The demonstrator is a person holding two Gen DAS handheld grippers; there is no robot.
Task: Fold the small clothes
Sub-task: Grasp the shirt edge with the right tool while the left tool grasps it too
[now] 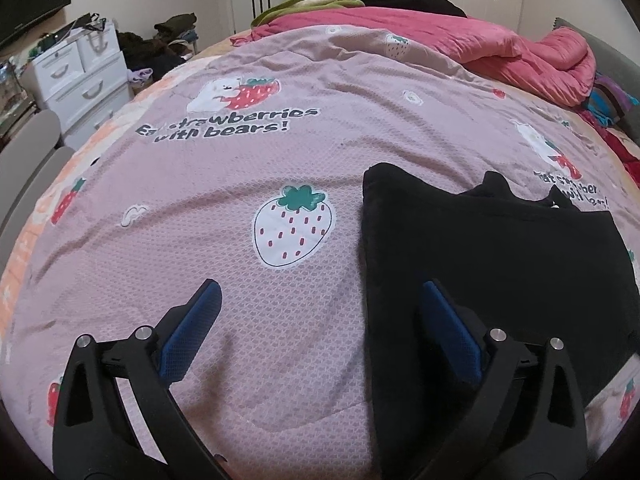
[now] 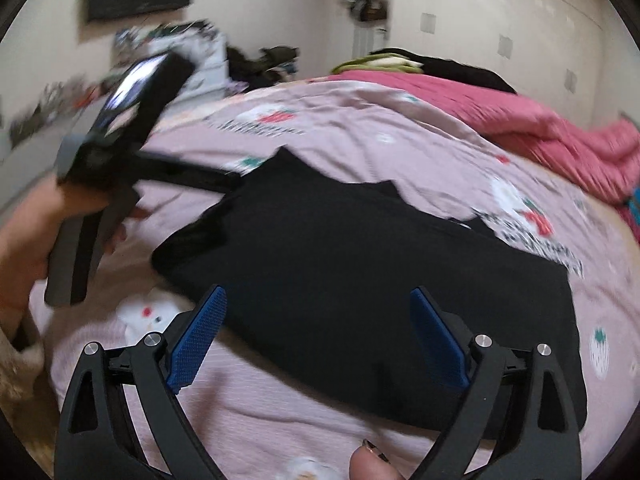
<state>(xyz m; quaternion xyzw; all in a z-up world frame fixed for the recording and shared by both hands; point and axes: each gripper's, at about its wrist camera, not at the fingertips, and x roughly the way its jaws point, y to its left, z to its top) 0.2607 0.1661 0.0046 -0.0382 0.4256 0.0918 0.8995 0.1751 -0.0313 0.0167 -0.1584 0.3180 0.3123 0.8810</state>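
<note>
A black garment (image 1: pixel 492 264) lies flat on the pink strawberry-print bedspread (image 1: pixel 248 160), folded into a rough rectangle. My left gripper (image 1: pixel 320 292) is open and empty above the bedspread, with its right finger over the garment's left edge. In the right wrist view the same black garment (image 2: pixel 360 264) fills the middle. My right gripper (image 2: pixel 320 300) is open and empty just above the garment's near edge. The left gripper (image 2: pixel 132 152), held in a hand, shows at the left of that view, blurred, near the garment's left corner.
A bunched pink quilt (image 1: pixel 500 48) lies at the head of the bed, with green and black clothes (image 1: pixel 320 0) behind it. White drawers (image 1: pixel 80 76) stand left of the bed. A thumb (image 2: pixel 372 464) shows at the bottom edge.
</note>
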